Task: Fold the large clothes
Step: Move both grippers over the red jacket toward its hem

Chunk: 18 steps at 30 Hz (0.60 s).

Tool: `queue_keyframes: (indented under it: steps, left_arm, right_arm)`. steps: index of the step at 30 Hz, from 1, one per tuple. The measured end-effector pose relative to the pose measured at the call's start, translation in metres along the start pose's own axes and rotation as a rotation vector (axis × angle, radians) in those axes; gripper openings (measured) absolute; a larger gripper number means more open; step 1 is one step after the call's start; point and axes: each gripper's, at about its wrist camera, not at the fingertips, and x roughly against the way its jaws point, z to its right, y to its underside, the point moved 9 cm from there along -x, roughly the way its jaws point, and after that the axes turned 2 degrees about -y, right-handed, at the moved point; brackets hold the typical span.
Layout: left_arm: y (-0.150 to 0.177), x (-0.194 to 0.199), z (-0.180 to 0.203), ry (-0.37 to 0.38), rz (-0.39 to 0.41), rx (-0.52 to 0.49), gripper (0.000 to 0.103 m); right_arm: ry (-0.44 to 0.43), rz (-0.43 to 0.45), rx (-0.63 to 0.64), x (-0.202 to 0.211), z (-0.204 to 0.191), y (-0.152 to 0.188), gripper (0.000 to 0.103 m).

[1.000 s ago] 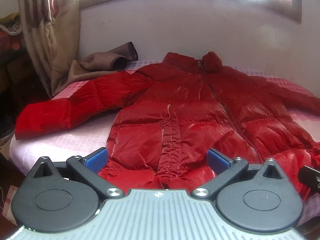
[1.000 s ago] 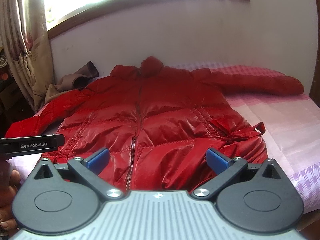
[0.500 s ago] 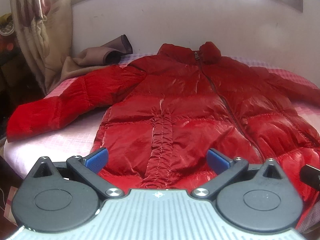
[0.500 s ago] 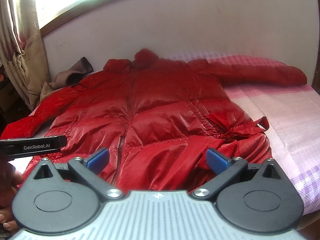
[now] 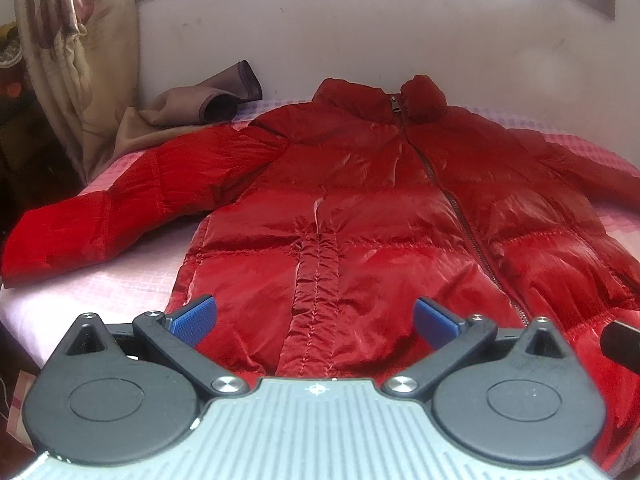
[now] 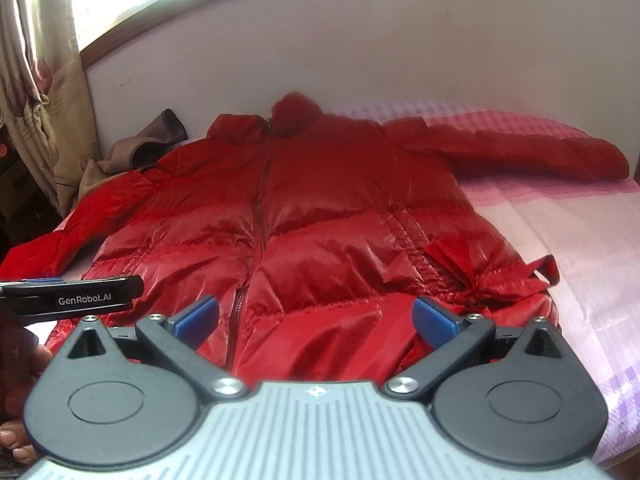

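A shiny red puffer jacket [image 5: 360,208] lies face up and zipped on the bed, collar toward the wall, sleeves spread out to both sides. In the right wrist view the same jacket [image 6: 340,220] shows its right sleeve [image 6: 520,152] stretched across the bed and a belt loop at its right hem. My left gripper [image 5: 314,318] hovers open just above the hem on the jacket's left half, holding nothing. My right gripper [image 6: 316,318] is open too, over the hem near the zipper. The left gripper's side [image 6: 72,298] appears at the left edge of the right wrist view.
A pink checked bedsheet [image 6: 560,240] covers the bed, with bare sheet to the right of the jacket. A brown garment [image 5: 200,104] lies by the wall at the back left. A curtain [image 5: 72,60] hangs at the left. A hand [image 6: 20,360] shows at the lower left.
Both grippers have moved forward over the bed toward the jacket's hem, so the jacket looks larger and closer. Their jaws have stayed open.
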Motion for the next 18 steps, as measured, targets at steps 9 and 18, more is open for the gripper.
queue_keyframes:
  steps: [9,18]
  left_arm:
    - [-0.005,-0.009,0.008,0.011,0.002,-0.003,0.103]
    - [-0.017,-0.013,0.016,0.023,0.018,0.002,0.103]
  right_arm:
    - [0.015,0.004,-0.002,-0.012,0.011,-0.015,0.103]
    - [0.053,0.039,-0.101,-0.018,0.059,-0.037,0.103]
